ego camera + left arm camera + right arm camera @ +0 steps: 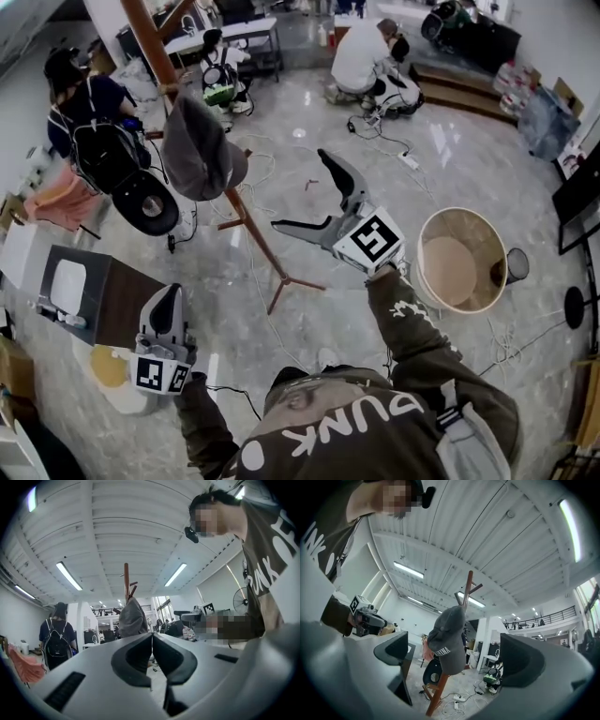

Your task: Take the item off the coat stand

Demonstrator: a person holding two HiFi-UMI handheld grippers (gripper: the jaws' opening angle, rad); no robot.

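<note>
Right gripper view tells me most: the 2 jaws of my right gripper (302, 190) are spread wide with nothing between them. The grey cap (449, 639) sits framed in the gap, straight ahead and beyond the tips, not yet touched. It hangs off a peg of the wooden coat stand (467, 590), slightly left of the pole as this gripper looks at it. Its long axis runs top to bottom along the pole, with the crown pressed close against the wood.

In the head view my right gripper is raised and reaching toward the cap, near it but apart. My left gripper (169, 309) is held low beside me, further back from the stand. Its 2 jaws are pressed together on nothing, and from it the cap shows only small, well ahead above the tips.

So I judge the right gripper to be the nearer one and the one to take the cap. The move depends on going straight forward until the hanging fabric lies between the jaws, closing across its narrow width, then lifting up off the peg. Pulling sideways could snag the cap on the peg or rock the stand.
</note>
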